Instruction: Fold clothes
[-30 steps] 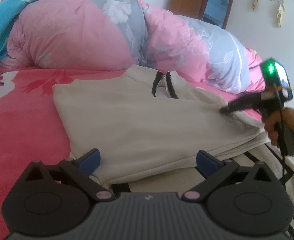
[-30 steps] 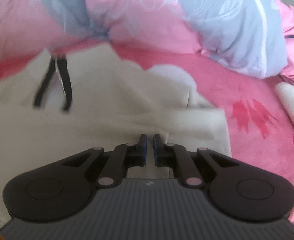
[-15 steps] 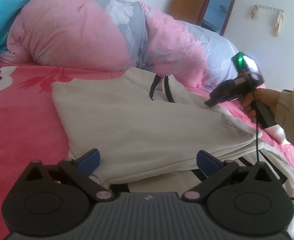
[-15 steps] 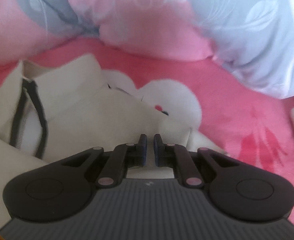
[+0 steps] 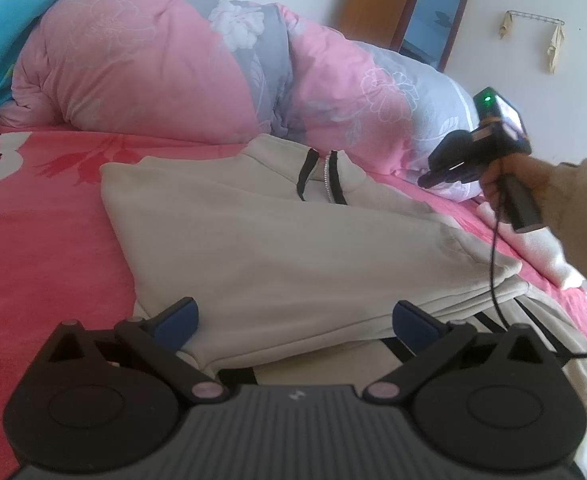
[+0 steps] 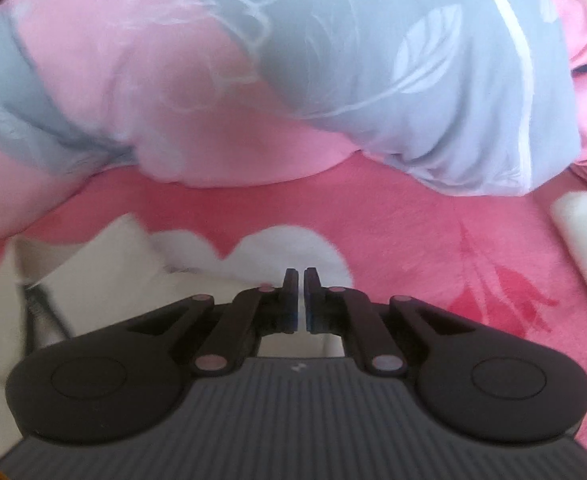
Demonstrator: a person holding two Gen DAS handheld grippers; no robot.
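Left tool stands released, wide apart over the near hem of the cream sweatshirt, which lies folded on the pink bed below the quilt. Right tool, clenched and empty, hangs above the bed just beside the sweatshirt.

Top: my cream zip-neck, black-trimmed collar, lying flat and folded on the bed.
Under it: striped cream layer at the near edge, partly covered.

Cream sweater, floral pink-grey quilt, pink bedsheet.
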